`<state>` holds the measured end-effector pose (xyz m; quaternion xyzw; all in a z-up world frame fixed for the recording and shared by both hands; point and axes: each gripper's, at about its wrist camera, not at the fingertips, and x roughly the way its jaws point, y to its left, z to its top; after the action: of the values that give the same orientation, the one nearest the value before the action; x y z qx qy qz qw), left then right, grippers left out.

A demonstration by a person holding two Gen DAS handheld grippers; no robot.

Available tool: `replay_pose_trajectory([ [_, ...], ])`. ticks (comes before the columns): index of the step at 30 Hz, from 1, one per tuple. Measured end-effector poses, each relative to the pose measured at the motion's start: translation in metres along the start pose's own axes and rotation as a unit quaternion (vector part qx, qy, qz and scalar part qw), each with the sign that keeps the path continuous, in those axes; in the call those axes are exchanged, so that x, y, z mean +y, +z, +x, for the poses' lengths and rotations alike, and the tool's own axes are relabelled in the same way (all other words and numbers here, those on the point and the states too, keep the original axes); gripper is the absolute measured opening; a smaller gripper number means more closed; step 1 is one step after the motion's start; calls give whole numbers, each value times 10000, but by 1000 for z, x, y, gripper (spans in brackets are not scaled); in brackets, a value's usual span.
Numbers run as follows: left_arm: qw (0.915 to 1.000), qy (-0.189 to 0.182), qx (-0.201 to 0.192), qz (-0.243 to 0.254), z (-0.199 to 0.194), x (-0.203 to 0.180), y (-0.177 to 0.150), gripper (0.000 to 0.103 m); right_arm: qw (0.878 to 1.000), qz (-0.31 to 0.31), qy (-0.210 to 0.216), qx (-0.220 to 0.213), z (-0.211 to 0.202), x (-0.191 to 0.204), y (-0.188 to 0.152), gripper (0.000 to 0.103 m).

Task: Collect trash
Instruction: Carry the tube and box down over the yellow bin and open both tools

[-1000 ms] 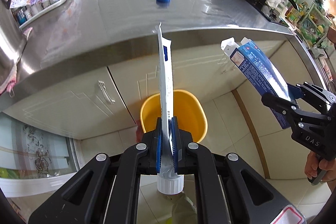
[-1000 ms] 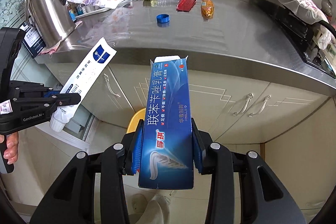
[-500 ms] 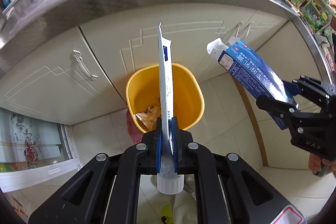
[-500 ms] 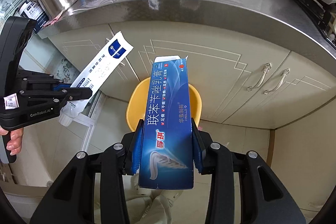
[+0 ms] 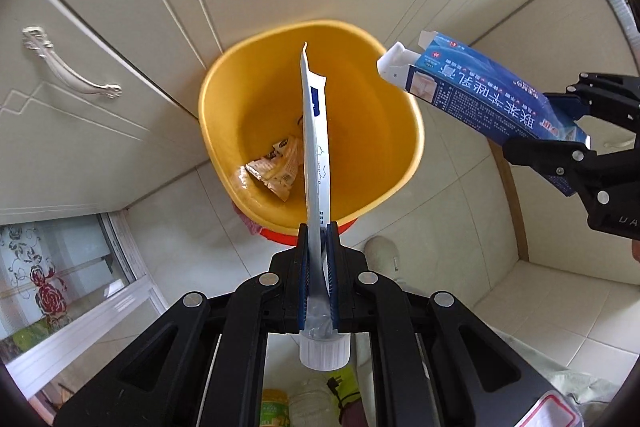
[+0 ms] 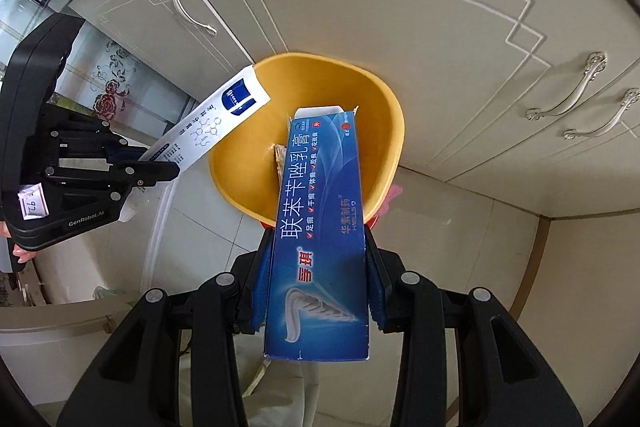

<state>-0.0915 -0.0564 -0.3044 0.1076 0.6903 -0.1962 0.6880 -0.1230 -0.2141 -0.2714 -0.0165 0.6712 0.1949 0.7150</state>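
L wrist: tube (image 5: 316, 155) btwn fingers (image 5: 304, 267)

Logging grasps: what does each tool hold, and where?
Left tool: white tube, clamped near its cap end. Right tool: blue carton, gripped by its sides.

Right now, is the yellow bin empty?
No, a crumpled wrapper already lies at the bottom of the yellow bin in the left wrist view.
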Motion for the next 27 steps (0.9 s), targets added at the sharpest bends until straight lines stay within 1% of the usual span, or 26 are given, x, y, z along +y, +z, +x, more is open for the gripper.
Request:
replay_pose_trajectory([
  [1, 10000, -5, 88, 26, 5, 1, 2, 9, 9999, 28, 62, 115, 8, -2, 4, 42],
  [6, 9993, 36, 364, 68, 28, 7, 14, 9, 9990, -8, 38, 436, 38, -6, 19, 42],
  [13, 9975, 96, 697, 85, 55, 8, 29, 9, 9976, -38, 19, 691, 70, -13, 32, 42],
  [17, 9970, 55, 774, 3, 64, 10, 37, 9, 9971, 104, 66, 746, 81, -16, 38, 42],
  [24, 9959, 51, 892, -105, 73, 12, 43, 10, 9969, 73, 71, 783, 87, -20, 41, 44],
  [25, 9959, 56, 895, -124, 74, 12, 44, 11, 9969, 69, 72, 776, 87, -20, 42, 44],
  [26, 9960, 53, 885, -139, 74, 13, 44, 15, 9971, 74, 74, 759, 88, -20, 42, 44],
  [27, 9961, 62, 861, -157, 75, 12, 45, 18, 9972, 89, 69, 737, 86, -20, 40, 47],
])
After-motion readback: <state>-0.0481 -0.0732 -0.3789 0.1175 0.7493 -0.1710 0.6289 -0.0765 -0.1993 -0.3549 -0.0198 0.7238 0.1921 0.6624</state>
